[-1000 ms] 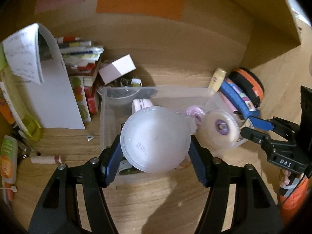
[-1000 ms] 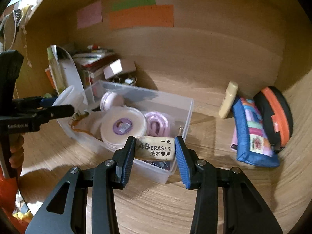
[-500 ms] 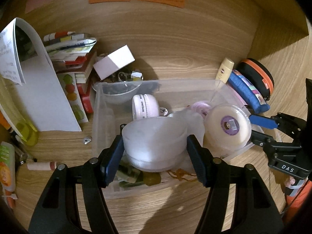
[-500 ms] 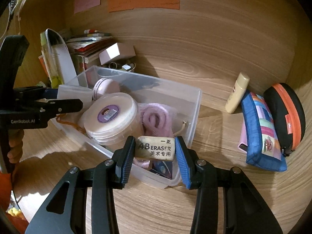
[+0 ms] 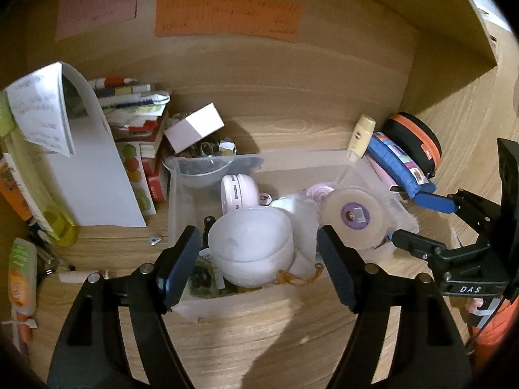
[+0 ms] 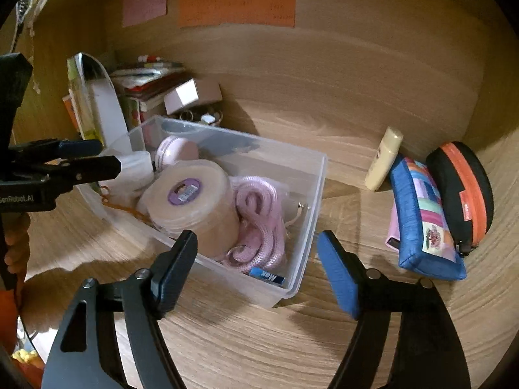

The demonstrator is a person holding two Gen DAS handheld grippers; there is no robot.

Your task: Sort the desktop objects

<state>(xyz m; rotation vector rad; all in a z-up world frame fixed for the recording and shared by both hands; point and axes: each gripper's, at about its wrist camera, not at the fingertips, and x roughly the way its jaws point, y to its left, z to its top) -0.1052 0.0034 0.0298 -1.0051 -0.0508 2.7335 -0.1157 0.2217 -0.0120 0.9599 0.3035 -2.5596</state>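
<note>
A clear plastic bin (image 5: 259,159) stands on the wooden desk and holds the sorted items. A frosted white round container (image 5: 249,246) lies in its near end, between the fingers of my left gripper (image 5: 258,240). Those jaws are opening and the pads stand clear of it. My right gripper (image 6: 256,246) hangs over the bin's (image 6: 321,175) near corner, its jaws opening with nothing between them. Below lie a pink rope (image 6: 256,223), a round tub with a purple label (image 6: 191,207) and a blue battery (image 6: 266,277). No eraser shows in either view.
Right of the bin lie a cream tube (image 6: 384,159), a blue patchwork pouch (image 6: 425,220) and a black-and-orange case (image 6: 464,188). Behind it on the left are stacked books (image 5: 129,113), a white box (image 5: 194,126) and a curled sheet (image 5: 42,116). The wooden back wall carries sticky notes.
Both grippers have opened. The frosted container went from the left jaws down into the bin. The eraser has left the right jaws and is out of sight.
</note>
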